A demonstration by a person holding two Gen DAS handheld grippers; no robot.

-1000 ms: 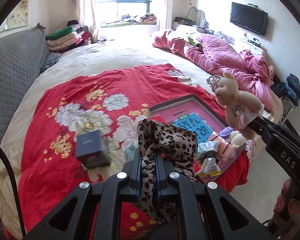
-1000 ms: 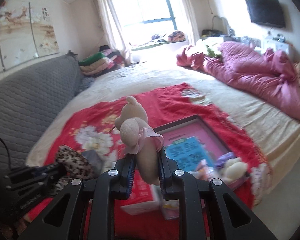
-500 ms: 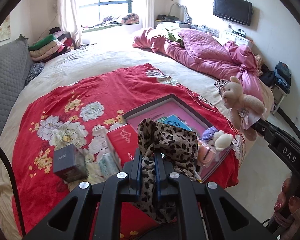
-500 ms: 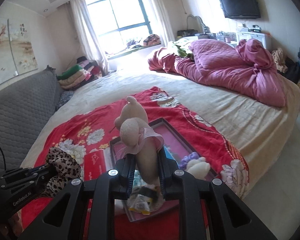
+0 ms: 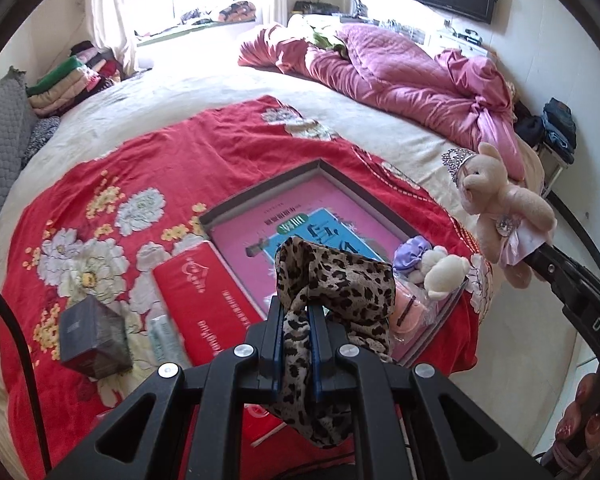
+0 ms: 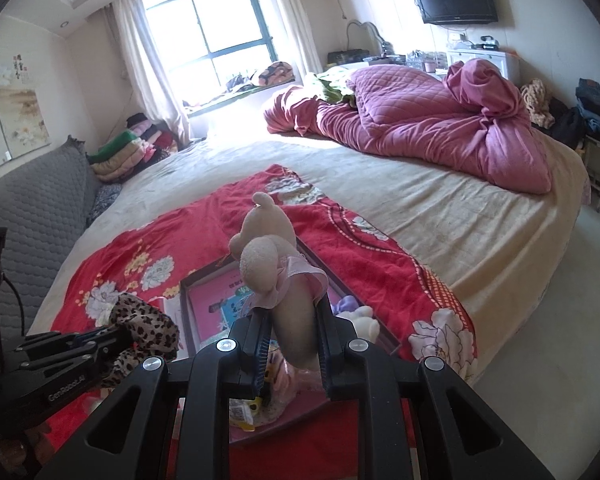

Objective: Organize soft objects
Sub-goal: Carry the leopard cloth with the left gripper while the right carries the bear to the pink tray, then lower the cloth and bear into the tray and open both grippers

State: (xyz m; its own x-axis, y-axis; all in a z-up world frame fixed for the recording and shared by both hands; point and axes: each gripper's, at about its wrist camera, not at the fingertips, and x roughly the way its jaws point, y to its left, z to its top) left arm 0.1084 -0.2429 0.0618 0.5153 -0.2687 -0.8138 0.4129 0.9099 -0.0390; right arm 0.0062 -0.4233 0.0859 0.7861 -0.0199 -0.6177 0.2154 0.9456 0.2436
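Observation:
My left gripper (image 5: pixel 296 312) is shut on a leopard-print cloth (image 5: pixel 336 280) that bunches above its fingers and hangs below them. It hovers over the near edge of a shallow dark tray (image 5: pixel 260 196) with a pink bottom, lying on a red floral blanket (image 5: pixel 140 168). My right gripper (image 6: pixel 292 312) is shut on the leg of a beige teddy bear (image 6: pixel 264 240) in a pink dress, held upright above the tray (image 6: pixel 188 280). In the left wrist view the bear (image 5: pixel 496 200), wearing a small tiara, hangs to the right of the tray. A white and purple plush (image 5: pixel 436 264) lies in the tray.
A red flat packet (image 5: pixel 204 296), a dark box (image 5: pixel 92 340) and a small tube lie on the blanket left of the tray. A crumpled pink quilt (image 6: pixel 420 120) covers the far right of the bed. Folded clothes (image 6: pixel 128 152) are stacked by the window. The floor (image 6: pixel 560 320) lies right of the bed.
Both grippers have shifted across the bed toward the tray and sunk a little, keeping their grips. The tray now sits more centrally under them and the dark box has slid to the left in view.

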